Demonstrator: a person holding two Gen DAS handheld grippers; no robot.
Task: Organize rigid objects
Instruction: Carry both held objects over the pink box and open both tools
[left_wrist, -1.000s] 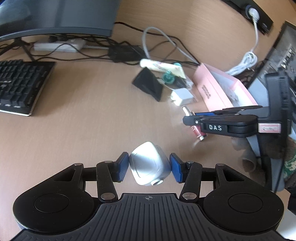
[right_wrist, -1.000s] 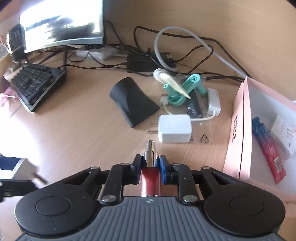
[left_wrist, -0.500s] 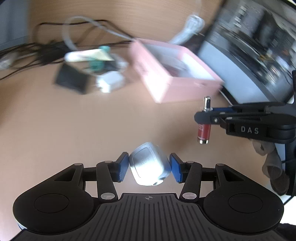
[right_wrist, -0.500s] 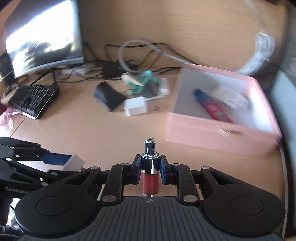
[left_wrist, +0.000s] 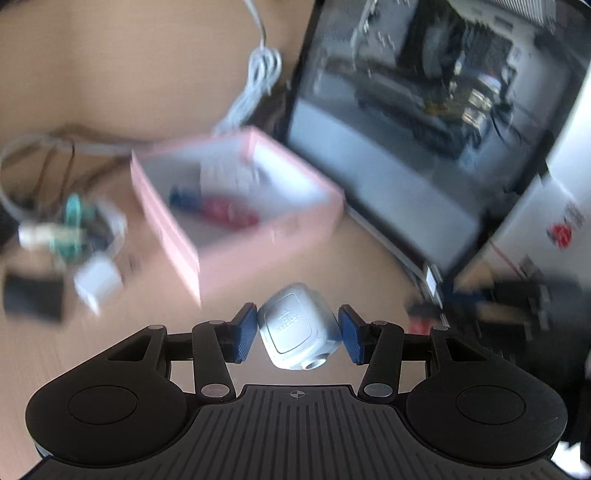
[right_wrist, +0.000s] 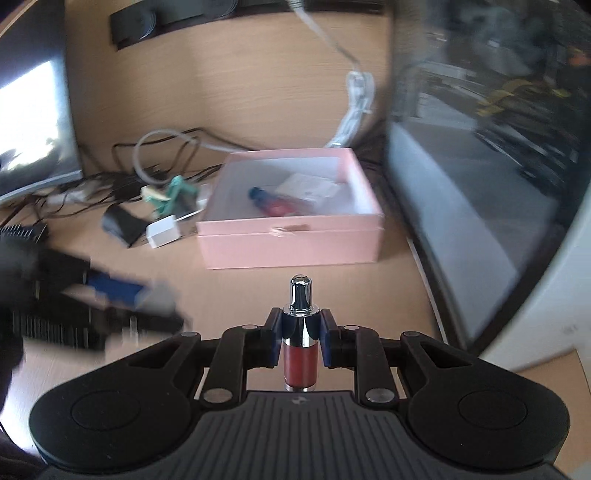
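My left gripper (left_wrist: 298, 334) is shut on a small white cube-shaped charger (left_wrist: 298, 326) and holds it above the desk, short of the open pink box (left_wrist: 229, 225). My right gripper (right_wrist: 301, 341) is shut on a small red bottle with a chrome cap (right_wrist: 300, 332), held upright in front of the same pink box (right_wrist: 291, 242). The box holds a red and blue tube (right_wrist: 275, 201) and a white card (right_wrist: 308, 184). The left gripper shows blurred at the left of the right wrist view (right_wrist: 110, 295).
Left of the box lie a white adapter (right_wrist: 162, 232), a black wedge (right_wrist: 120, 221), a teal item (right_wrist: 177, 190) and tangled cables (right_wrist: 155, 147). A monitor (right_wrist: 33, 110) stands far left. A glass-sided computer case (right_wrist: 480, 147) stands right of the box.
Both grippers have swung right and up from the desk clutter toward the pink box, each still holding its object. The views are blurred by the motion.
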